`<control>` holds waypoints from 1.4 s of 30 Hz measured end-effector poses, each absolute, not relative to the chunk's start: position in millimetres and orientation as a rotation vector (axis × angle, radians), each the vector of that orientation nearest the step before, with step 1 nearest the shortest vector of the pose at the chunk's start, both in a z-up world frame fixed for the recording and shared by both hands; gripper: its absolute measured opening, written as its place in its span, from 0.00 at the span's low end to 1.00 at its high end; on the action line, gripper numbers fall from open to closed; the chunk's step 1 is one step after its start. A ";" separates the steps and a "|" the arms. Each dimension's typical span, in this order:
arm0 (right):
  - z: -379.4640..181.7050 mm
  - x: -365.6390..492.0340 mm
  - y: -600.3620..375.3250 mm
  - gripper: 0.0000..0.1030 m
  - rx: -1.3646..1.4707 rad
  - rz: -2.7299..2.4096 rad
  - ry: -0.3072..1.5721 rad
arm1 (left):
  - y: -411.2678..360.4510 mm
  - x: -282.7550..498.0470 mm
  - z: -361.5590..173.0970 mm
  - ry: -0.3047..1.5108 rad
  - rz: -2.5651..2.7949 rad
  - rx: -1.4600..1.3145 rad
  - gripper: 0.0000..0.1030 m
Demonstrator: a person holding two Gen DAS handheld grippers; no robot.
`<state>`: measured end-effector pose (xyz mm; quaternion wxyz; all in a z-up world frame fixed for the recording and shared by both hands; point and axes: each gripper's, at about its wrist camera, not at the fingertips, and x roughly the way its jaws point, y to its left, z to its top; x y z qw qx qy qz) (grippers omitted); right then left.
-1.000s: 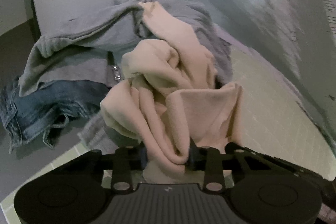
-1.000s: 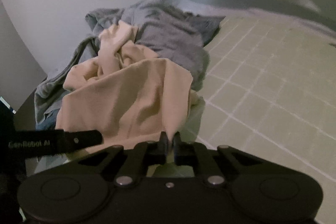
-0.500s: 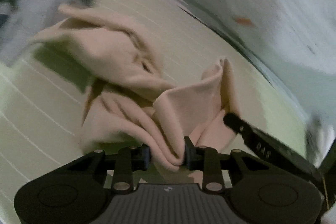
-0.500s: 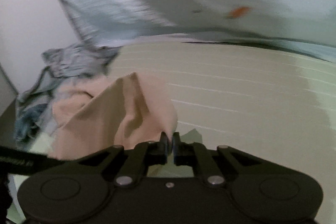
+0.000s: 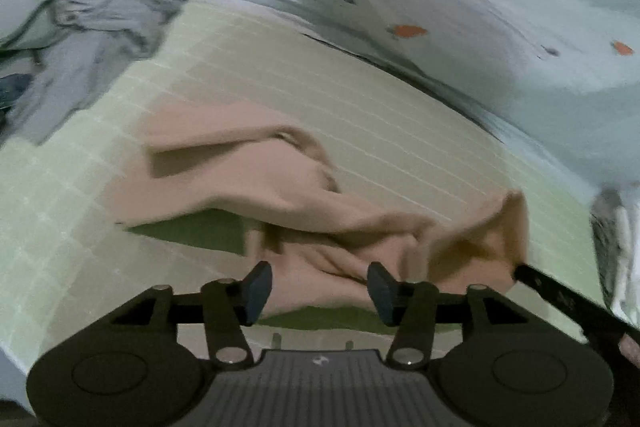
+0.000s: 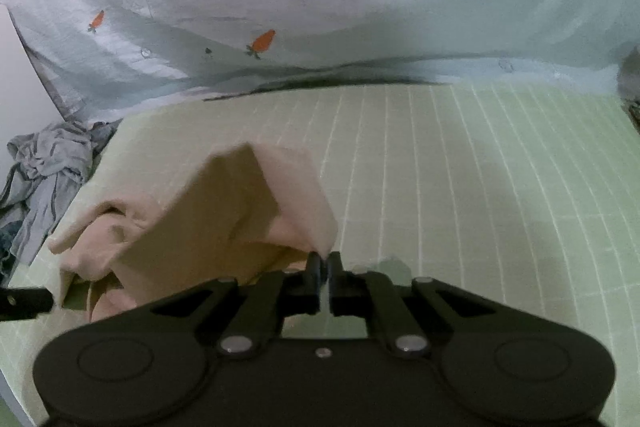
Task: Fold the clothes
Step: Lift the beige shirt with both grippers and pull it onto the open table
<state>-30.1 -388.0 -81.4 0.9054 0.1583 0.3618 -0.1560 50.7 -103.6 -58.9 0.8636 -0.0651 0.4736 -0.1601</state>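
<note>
L gripper (image 5: 316, 285): jaws standing wide apart, gripping nothing, hovering over garment.
R gripper (image 6: 323, 265): jaws clenching one corner of peach garment (image 6: 224, 215).
Garment: lying crumpled on green grid mat (image 6: 460, 187), one corner lifting.
Grey clothes pile (image 5: 88, 39): sitting at mat's far left.
Risk: single-corner hold is letting cloth bunch or slip; folds would be setting crooked.
</note>
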 end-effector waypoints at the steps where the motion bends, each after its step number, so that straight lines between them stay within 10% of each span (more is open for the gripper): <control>1: -80.8 -28.7 -385.6 0.15 0.315 -0.331 0.748 | -99.1 52.3 -57.4 0.981 -0.319 -0.127 0.59; 3: -78.6 -25.9 -382.4 0.36 0.304 -0.338 0.744 | -94.2 58.9 -57.0 0.957 -0.306 -0.095 0.66; 13: -88.5 16.7 -390.9 0.72 0.547 -0.164 0.758 | -104.6 125.4 -91.4 1.091 -0.342 -0.227 0.70; 16: -89.0 22.0 -405.5 0.58 0.563 -0.216 0.738 | -110.9 154.9 -105.6 1.144 -0.313 -0.285 0.59; 18: -88.8 24.4 -415.8 0.05 0.571 -0.256 0.723 | -110.6 171.5 -109.9 1.171 -0.305 -0.336 0.31; 26: -64.8 13.6 -459.6 0.04 0.581 -0.414 0.551 | -106.4 217.5 -67.1 1.048 -0.345 -0.469 0.05; 32: -50.2 -6.1 -460.7 0.05 0.464 -0.451 0.528 | -121.6 215.9 -41.2 0.954 -0.393 -0.401 0.06; 35: -71.6 -12.6 -462.1 0.12 0.520 -0.487 0.623 | -129.3 208.1 -53.4 0.992 -0.354 -0.363 0.14; 38: -88.6 -24.2 -459.6 0.47 0.612 -0.489 0.680 | -128.8 198.6 -62.1 1.034 -0.323 -0.340 0.28; 42: -107.0 -44.5 -452.7 0.49 0.766 -0.459 0.717 | -126.3 185.4 -71.3 1.064 -0.296 -0.270 0.44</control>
